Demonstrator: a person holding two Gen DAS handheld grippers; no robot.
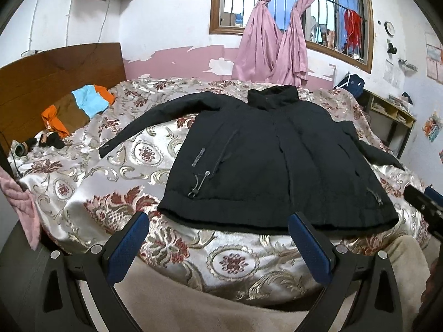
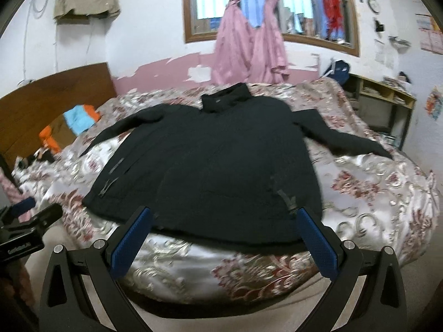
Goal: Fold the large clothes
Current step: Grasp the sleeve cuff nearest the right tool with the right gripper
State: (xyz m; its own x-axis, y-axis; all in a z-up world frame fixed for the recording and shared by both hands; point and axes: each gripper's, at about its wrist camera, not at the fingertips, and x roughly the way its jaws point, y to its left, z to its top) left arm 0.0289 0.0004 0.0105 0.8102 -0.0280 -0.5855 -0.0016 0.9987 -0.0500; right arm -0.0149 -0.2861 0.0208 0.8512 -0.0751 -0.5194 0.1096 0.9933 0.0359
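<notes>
A large black jacket (image 1: 277, 160) lies spread flat, front up, on the bed, collar toward the window and both sleeves stretched out to the sides. It also shows in the right wrist view (image 2: 216, 171). My left gripper (image 1: 218, 221) is open and empty, just short of the jacket's hem. My right gripper (image 2: 224, 215) is open and empty, its fingertips at the hem's near edge. The right gripper shows at the right edge of the left wrist view (image 1: 426, 204), and the left gripper at the left edge of the right wrist view (image 2: 30, 221).
The bed has a floral satin cover (image 1: 116, 171) and a wooden headboard (image 1: 55, 77) at the left. An orange, blue and brown cloth (image 1: 80, 108) lies near the headboard. A desk with shelves (image 1: 393, 113) stands at the right. Pink curtains (image 1: 274, 47) hang behind.
</notes>
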